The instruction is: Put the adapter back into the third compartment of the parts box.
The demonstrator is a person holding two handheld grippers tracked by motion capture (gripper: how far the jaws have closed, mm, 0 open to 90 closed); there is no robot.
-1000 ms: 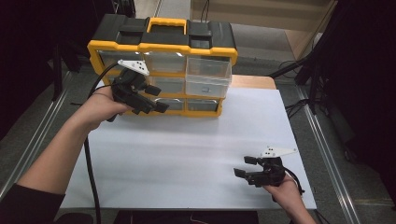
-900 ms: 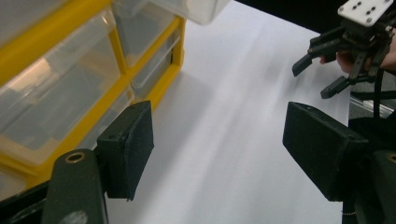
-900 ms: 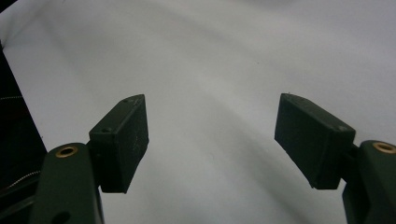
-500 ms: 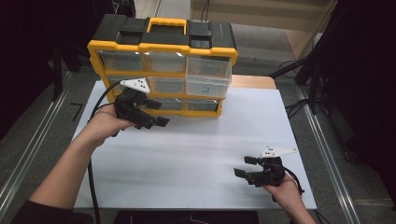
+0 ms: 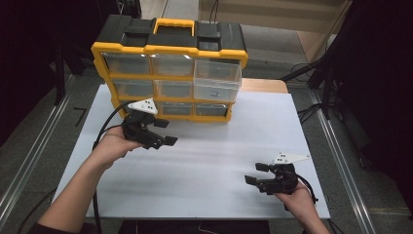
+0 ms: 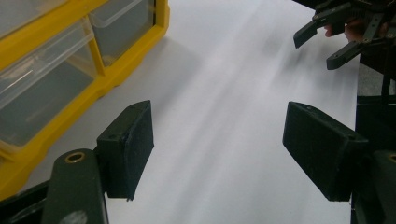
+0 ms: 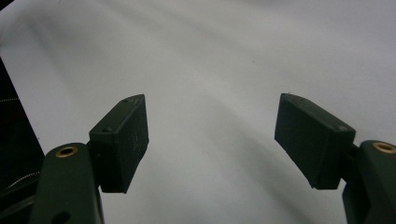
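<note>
The left gripper [image 5: 163, 131], jaws apart and empty, has drawn back from the yellow-and-black clear-drawered organiser cabinet [image 5: 170, 73] at upper centre, suggesting disengagement, while the open right gripper [image 5: 258, 174] idles lower right.

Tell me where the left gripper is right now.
In the high view the left gripper sits left of centre over the white table, open, just in front of the yellow drawer cabinet's bottom-left drawers, far from the right gripper.
</note>
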